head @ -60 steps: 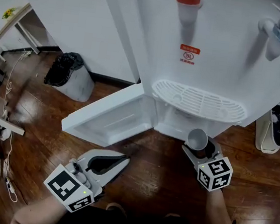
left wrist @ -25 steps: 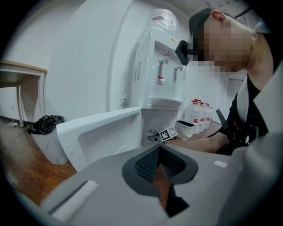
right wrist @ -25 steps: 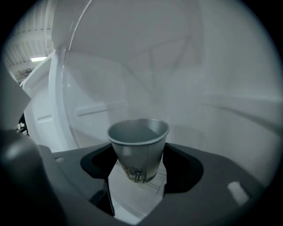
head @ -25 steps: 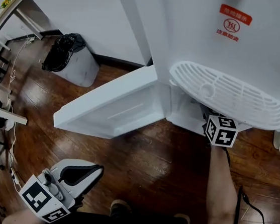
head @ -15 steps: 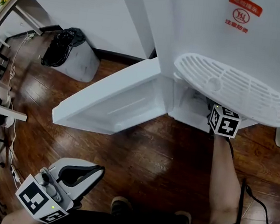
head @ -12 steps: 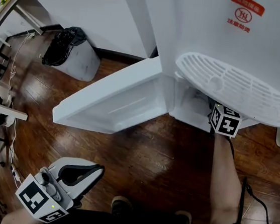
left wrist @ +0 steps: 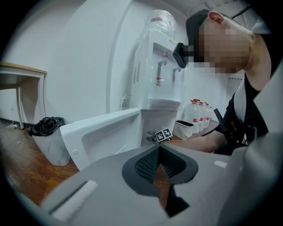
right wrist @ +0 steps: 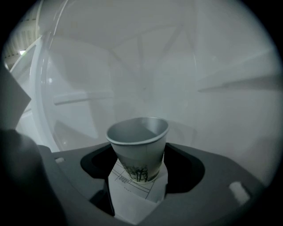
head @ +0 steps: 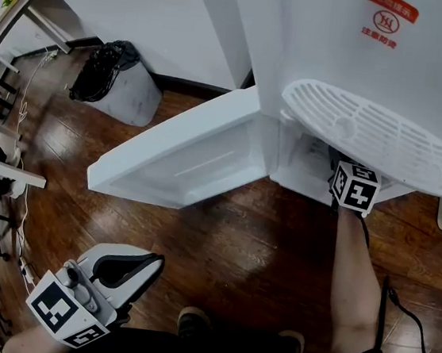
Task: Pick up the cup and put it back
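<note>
Looks like the put-back step to me: the right gripper is poked into the open cabinet under the water dispenser, right of centre in the head view. Its fingers are clamped on the paper cup, which is upright with its mouth up. The left gripper hangs at lower left, fingers pinched together on nothing. Can't tell if the cup's touching down yet. Next move imo: lower it, then ease the fingers apart gently, since the cup looks light and tippy.
</note>
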The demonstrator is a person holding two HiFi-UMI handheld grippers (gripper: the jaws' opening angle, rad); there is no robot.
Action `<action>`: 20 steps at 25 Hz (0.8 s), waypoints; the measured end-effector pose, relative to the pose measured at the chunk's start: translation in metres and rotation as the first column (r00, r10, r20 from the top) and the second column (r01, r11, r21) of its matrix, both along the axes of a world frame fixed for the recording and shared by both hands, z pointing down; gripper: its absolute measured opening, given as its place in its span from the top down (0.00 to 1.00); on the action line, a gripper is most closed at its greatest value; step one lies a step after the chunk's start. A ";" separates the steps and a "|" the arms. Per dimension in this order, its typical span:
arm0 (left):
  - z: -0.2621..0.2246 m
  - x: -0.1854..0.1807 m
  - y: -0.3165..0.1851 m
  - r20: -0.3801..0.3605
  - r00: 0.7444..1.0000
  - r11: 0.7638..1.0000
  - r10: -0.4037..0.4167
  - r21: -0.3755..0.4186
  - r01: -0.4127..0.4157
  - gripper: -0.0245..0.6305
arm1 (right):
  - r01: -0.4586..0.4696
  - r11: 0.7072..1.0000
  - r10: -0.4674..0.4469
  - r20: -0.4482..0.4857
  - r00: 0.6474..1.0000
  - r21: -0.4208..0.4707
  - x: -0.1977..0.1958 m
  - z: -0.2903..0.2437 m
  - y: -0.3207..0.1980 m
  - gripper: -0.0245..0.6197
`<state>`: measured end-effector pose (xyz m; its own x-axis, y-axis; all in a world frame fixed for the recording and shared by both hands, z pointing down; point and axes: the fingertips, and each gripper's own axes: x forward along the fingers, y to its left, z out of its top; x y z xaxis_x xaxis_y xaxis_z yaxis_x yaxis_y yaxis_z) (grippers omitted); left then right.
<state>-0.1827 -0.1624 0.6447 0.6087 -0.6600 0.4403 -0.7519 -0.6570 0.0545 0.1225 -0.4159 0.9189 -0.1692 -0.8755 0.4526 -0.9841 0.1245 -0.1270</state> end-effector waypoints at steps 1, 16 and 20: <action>-0.002 0.000 0.000 -0.003 1.000 1.000 -0.001 0.005 0.001 0.96 | 0.000 1.000 0.000 0.006 1.000 0.000 -0.001 0.001 0.001 0.45; -0.028 0.031 -0.006 -0.107 0.993 0.997 0.040 0.069 -0.033 0.96 | 0.066 0.997 -0.068 0.096 0.993 0.028 -0.019 -0.043 0.075 0.35; -0.042 0.049 -0.013 -0.142 0.987 0.987 0.080 0.148 -0.059 0.96 | 0.065 0.998 -0.066 0.146 0.987 0.012 -0.012 -0.067 0.116 0.36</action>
